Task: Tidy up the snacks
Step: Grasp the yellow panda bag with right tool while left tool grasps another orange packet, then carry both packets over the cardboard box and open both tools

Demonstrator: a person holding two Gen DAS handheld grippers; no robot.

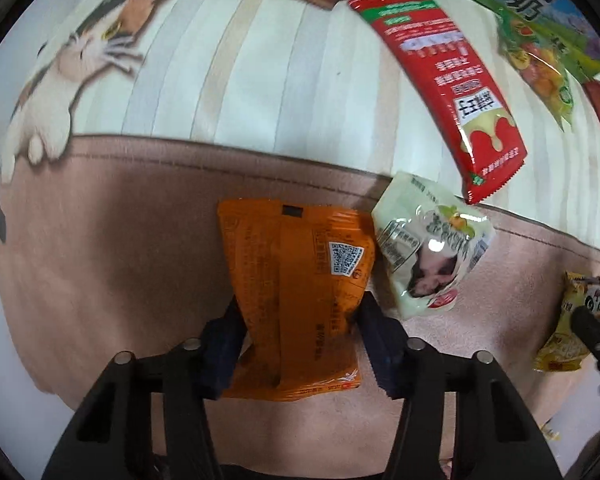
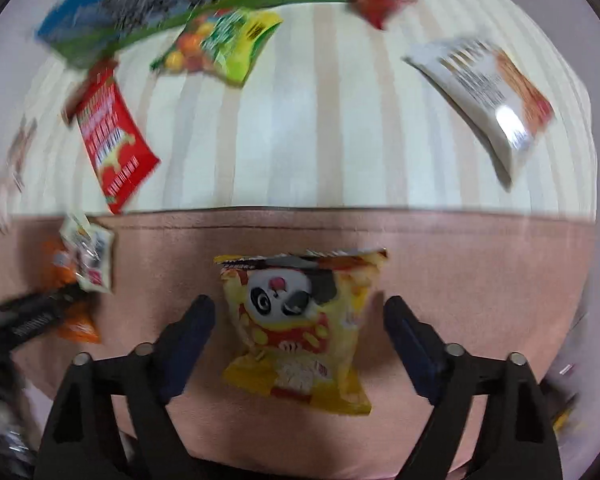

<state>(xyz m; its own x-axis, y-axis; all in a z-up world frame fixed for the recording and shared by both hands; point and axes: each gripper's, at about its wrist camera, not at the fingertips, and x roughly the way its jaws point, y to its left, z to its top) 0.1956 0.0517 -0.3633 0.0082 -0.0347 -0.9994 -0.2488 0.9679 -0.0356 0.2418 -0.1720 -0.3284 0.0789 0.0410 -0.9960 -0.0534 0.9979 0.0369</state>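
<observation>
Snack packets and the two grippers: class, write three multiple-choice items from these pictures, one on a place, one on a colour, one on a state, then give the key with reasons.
1. Where does the panda packet lie?
A. between the right gripper fingers
B. on the milk carton
C. under the red packet

2. What colour is the packet in the left gripper?
A. blue
B. orange
C. white

3. How does the right gripper stand?
A. shut on the panda packet
B. open, clear of the packet
C. out of view

Key: 1 A, the fingers flank it. 2 B, the orange packet is pinched between the pads. 3 B, gaps show on both sides.
</observation>
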